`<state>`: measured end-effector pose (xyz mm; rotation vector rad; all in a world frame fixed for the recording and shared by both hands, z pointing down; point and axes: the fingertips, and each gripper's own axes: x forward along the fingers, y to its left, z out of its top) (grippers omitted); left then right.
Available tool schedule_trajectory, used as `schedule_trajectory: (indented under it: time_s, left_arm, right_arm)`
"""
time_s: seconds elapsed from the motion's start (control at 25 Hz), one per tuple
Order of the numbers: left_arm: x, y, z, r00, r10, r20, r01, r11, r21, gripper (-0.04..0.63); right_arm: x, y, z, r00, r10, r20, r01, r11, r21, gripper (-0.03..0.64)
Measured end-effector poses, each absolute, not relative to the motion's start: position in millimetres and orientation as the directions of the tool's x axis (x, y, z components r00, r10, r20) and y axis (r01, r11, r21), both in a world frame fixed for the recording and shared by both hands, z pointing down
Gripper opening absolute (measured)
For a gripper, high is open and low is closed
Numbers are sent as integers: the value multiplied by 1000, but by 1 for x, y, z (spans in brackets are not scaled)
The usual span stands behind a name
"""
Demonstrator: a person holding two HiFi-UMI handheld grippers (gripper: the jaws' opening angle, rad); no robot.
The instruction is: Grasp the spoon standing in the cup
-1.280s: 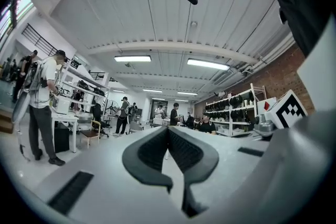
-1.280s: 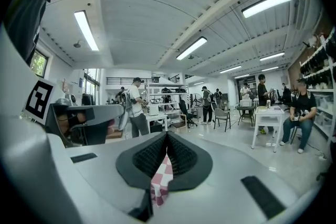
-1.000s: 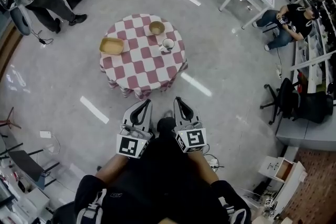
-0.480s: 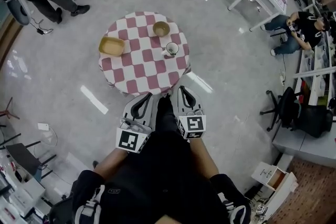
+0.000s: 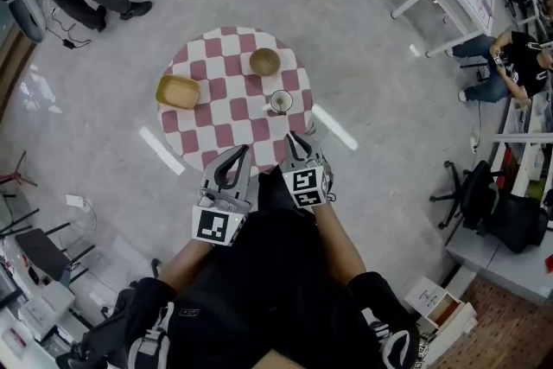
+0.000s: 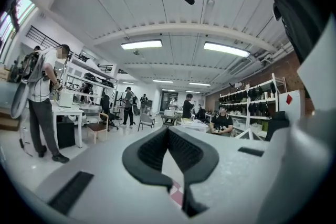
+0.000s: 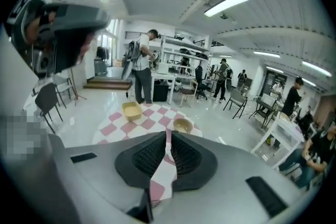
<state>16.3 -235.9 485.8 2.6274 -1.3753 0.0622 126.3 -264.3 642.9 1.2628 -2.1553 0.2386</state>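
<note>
Approach is the step in hand, I judge. The cup (image 5: 280, 102) stands toward three o'clock on the table (image 5: 226, 112), near my right gripper (image 5: 294, 138) and at its twelve o'clock; the spoon is too small to make out. Right and left gripper (image 5: 239, 153) are both pressed together, empty. Next I must spread the right jaws above the cup.

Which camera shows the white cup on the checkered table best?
The head view: the cup stands unobstructed on the table. The right gripper view shows the table but no cup; the left gripper view, only a sliver of tablecloth.
</note>
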Motion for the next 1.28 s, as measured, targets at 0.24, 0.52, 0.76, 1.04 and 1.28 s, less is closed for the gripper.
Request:
schedule_trajectory:
  time_s: [0.24,0.52,0.76,1.04,1.28]
  left_arm:
    - [31,-278,491,532,-840,110,-844,-515,147,9]
    - [39,-292,509,524,-826,208,-852,-504,143,8]
    - [33,-298,514,511,-836,200,-860,-490,146,8]
    - [27,-305,505,494,-852,177,-868,-470,159,9]
    - [19,-294,499,511,-847,145,-857,-489,164,9]
  right_arm:
    - [131,-305,718,-304,-585,752,-633,714,299,124]
    - [130,-328,782,-232,-495,837,-377,839,392,140]
    - [124,-333,814,-195,-455,869,-280,875,396,137]
    - [124,-337,812,-184,-471,863,-294,864,409,66]
    - [124,-334,797,-181,-496,849,-326,845,424,61]
